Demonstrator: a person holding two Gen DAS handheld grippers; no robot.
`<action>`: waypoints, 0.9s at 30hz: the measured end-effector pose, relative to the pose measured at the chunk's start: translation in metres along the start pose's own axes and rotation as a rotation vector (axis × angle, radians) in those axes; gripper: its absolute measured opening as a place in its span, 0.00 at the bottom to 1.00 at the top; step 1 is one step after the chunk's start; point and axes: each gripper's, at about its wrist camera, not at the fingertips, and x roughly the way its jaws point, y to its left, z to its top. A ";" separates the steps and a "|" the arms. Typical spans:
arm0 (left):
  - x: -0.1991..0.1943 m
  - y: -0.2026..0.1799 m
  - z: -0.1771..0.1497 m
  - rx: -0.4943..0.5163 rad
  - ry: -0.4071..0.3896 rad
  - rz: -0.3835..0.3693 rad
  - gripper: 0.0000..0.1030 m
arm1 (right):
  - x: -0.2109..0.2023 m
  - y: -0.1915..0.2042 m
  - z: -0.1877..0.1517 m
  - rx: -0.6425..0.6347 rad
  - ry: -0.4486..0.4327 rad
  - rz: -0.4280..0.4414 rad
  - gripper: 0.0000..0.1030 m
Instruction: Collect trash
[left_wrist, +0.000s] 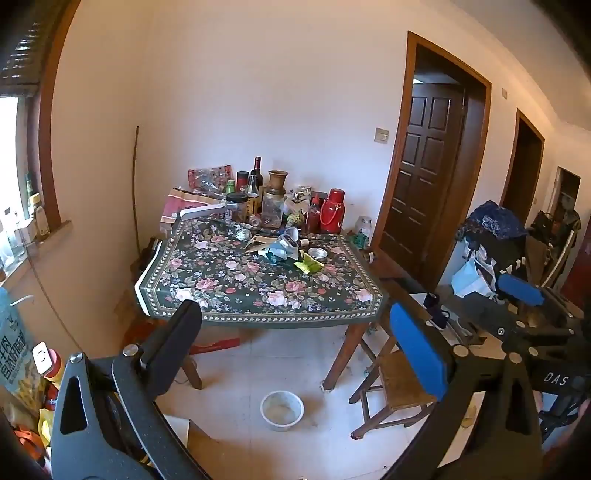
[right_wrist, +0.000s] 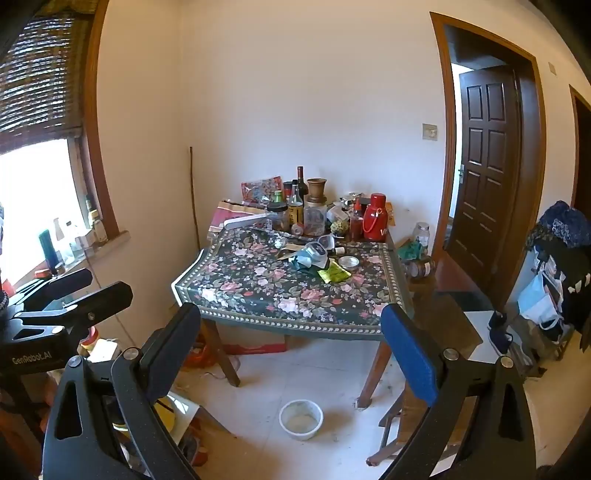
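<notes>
Trash lies in the middle of the floral-clothed table (left_wrist: 229, 291) (right_wrist: 258, 291): a yellow-green wrapper (left_wrist: 309, 264) (right_wrist: 334, 274), a crumpled blue-green wrapper (left_wrist: 277, 254) (right_wrist: 301, 260), a tipped clear plastic cup (left_wrist: 290, 240) (right_wrist: 325, 243) and a foil ball (left_wrist: 242, 234). My left gripper (left_wrist: 293, 308) is open and empty, held well short of the table's near edge. My right gripper (right_wrist: 290, 310) is likewise open and empty. In the right wrist view the left gripper (right_wrist: 107, 282) shows at the left edge.
Bottles, jars and a red thermos (left_wrist: 332, 212) crowd the table's back. A white bowl (left_wrist: 282, 410) sits on the tiled floor before the table, a wooden stool (left_wrist: 399, 387) to its right. A cluttered rack (left_wrist: 491, 251) stands right, a windowsill (right_wrist: 92, 243) left.
</notes>
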 end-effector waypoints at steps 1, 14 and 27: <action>0.001 0.000 0.000 0.001 0.001 -0.001 1.00 | -0.001 0.000 0.000 0.001 -0.001 0.000 0.94; 0.001 -0.002 0.000 0.007 -0.004 -0.012 1.00 | -0.003 0.001 0.002 0.005 -0.007 -0.004 0.94; 0.002 -0.003 -0.001 0.006 -0.006 -0.013 1.00 | -0.005 0.000 0.004 0.000 -0.018 -0.004 0.94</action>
